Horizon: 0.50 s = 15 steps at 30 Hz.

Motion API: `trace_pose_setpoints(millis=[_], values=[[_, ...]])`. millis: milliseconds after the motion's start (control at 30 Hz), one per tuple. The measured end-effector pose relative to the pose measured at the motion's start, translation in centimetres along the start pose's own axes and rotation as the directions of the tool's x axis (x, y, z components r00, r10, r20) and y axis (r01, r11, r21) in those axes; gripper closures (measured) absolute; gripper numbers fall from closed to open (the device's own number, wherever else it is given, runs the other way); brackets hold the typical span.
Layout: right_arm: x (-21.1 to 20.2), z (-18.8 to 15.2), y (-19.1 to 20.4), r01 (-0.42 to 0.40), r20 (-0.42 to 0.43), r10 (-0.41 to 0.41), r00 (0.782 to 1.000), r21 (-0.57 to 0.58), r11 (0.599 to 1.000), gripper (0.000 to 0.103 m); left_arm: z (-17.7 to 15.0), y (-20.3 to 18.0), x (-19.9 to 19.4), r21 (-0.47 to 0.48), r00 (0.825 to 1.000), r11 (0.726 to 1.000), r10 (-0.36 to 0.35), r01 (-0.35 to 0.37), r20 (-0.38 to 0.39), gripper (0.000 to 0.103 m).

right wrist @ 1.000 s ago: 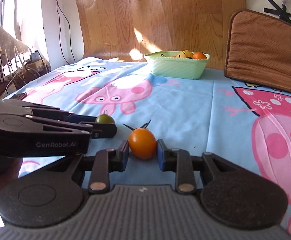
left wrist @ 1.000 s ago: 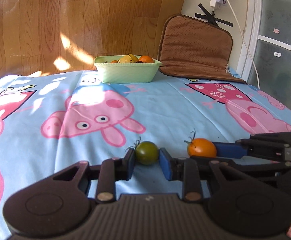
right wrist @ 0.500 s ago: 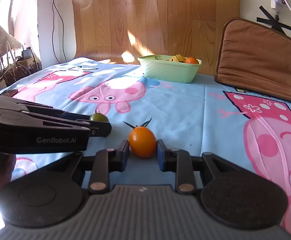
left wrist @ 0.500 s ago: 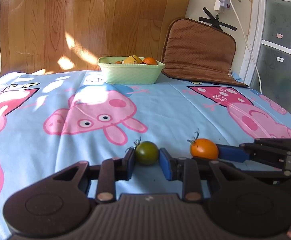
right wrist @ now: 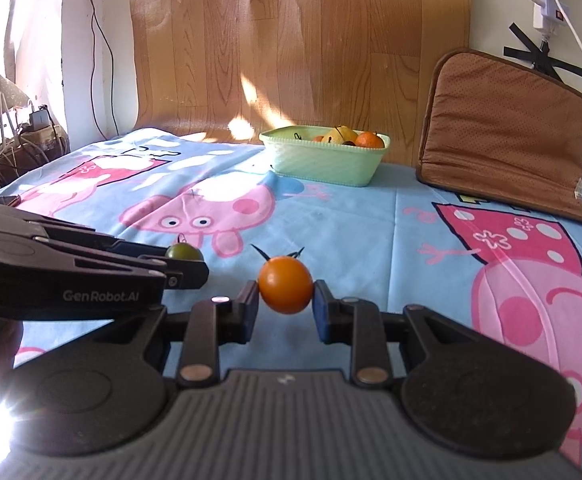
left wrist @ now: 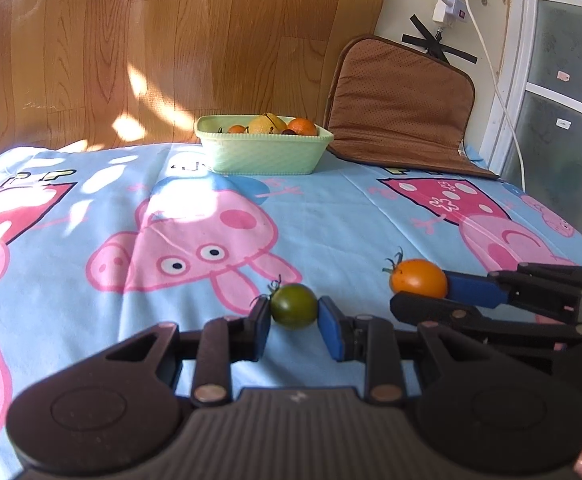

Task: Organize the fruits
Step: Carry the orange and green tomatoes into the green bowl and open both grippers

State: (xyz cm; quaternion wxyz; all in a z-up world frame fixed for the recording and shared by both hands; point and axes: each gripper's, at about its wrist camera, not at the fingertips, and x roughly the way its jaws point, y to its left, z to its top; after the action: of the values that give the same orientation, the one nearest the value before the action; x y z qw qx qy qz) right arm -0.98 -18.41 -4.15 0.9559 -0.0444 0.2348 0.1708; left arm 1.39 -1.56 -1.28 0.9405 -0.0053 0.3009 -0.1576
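1. Your left hand-held gripper [left wrist: 294, 322] is clenched on the green tomato [left wrist: 294, 306], blue pads pressing its two sides, near the front edge of the bed.
2. Your right hand-held gripper [right wrist: 285, 304] is clamped on the orange tomato [right wrist: 285, 285] just the same, stem pointing away from you. From the left wrist view the two fruits sit near each other, side by side, the orange one on the right.
3. Whether either tomato is clear of the cartoon pig bedsheet [left wrist: 331, 216] or resting on it, you cannot quite tell from here; the orange one looks a touch raised.
4. Target in sight: the pale green basket [left wrist: 265, 154] stands well apart at the far edge of the bed, against the wood-pattern backdrop [left wrist: 195, 48], already holding an orange fruit and a yellow one. The brown cushion [left wrist: 401, 100] leans just beside it on the right.
5. Risks now. These are small, round, smooth fruits held only by two pad faces, so a quick swing or a roll of the wrist could let one pop out and run across the soft sheet.
6. Squeeze harder and you could split the skin.
7. Both grippers travel to one basket, so the fingers could clash over the rim; take them in one at a time.
8. The basket is already fairly full, so a drop from height may bounce a tomato back out.
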Motion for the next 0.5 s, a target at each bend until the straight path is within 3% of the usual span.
trace_pose_setpoints(millis=[500], values=[[1.6, 4.2, -2.0, -0.011, 0.041, 0.009, 0.999, 0.048, 0.999, 0.071, 4.6, 0.9, 0.5, 0.042, 0.997, 0.999, 0.022, -0.025, 0.08, 0.076]])
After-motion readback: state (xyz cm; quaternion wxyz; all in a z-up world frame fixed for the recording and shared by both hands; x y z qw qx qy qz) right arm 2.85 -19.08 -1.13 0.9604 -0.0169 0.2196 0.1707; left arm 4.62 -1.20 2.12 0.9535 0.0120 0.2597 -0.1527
